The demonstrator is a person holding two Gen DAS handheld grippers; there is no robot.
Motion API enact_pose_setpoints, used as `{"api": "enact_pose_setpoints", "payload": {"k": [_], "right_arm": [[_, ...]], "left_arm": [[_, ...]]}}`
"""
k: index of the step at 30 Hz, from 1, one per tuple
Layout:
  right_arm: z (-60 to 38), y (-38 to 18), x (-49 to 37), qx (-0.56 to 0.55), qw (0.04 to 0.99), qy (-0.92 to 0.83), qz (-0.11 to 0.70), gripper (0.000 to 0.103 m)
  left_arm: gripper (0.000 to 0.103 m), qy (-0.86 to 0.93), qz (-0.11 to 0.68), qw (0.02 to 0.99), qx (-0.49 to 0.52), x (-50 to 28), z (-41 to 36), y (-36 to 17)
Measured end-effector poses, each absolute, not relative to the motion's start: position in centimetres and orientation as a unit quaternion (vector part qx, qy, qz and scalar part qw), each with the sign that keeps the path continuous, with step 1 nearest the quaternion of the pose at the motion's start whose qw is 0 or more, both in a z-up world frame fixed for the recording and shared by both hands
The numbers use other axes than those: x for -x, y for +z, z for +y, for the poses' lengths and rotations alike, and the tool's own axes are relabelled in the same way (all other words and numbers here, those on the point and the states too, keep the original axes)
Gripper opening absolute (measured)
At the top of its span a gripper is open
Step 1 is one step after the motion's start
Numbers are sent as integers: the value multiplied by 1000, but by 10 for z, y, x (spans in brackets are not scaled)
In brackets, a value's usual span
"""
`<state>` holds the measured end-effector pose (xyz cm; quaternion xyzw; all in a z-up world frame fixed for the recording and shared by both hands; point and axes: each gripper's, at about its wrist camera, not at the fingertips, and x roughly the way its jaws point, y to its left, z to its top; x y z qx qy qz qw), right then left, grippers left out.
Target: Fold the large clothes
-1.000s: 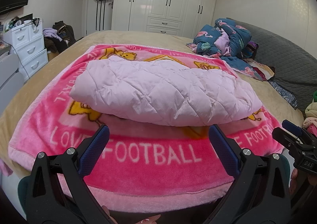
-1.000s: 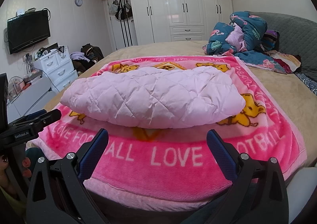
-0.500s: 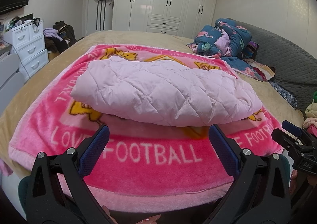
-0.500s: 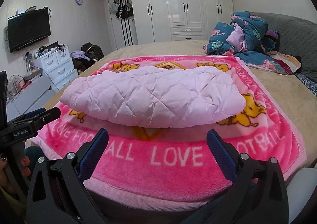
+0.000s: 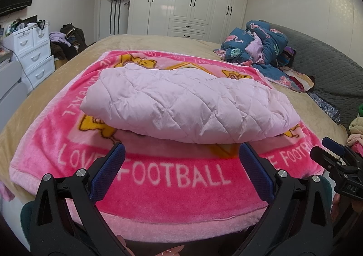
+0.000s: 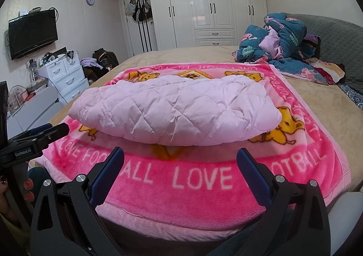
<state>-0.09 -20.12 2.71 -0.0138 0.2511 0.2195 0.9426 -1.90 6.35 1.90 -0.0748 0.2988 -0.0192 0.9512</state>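
Pale pink quilted garment (image 5: 188,106), probably a padded coat, lies folded into a compact bundle on the pink "LOVE FOOTBALL" blanket (image 5: 177,188), roughly centred, on the tan bed (image 5: 158,42). Nothing touches it.

Left gripper (image 5: 181,165) wide, jaws spread, empty, hovering over the blanket's near edge, short of the bundle. Right gripper (image 6: 180,165) same: wide, empty, near edge, clear of the garment. Each shows at the side of the other's view.

Step judgement: fold looks finished or nearly so; the bundle is a tidy rectangle, edges tucked, no sleeve or hem trailing that I can see. Far side is hidden, so can't confirm back edge alignment.

Next move likely either a last halving fold or picking up a new piece. A halving fold calls for both grippers reaching to one end, pinching through thick puffy layers, carrying across together. Puffy fill may spring back open. Crumpled blue floral bedding (image 6: 279,36) near the grey headboard (image 6: 340,45), well apart.
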Motion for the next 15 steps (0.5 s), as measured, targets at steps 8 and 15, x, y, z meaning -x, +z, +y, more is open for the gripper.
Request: {"api": "enact_pose_setpoints", "payload": {"k": [8,15], "right_arm": [[-201,26,1,15,943,218,252,99],[-204,22,-1,17,943,210,257,99]], "left_arm": [[94,-33,302,949,80,19,67,17],[94,-11,304,951,54,19,64,18]]}}
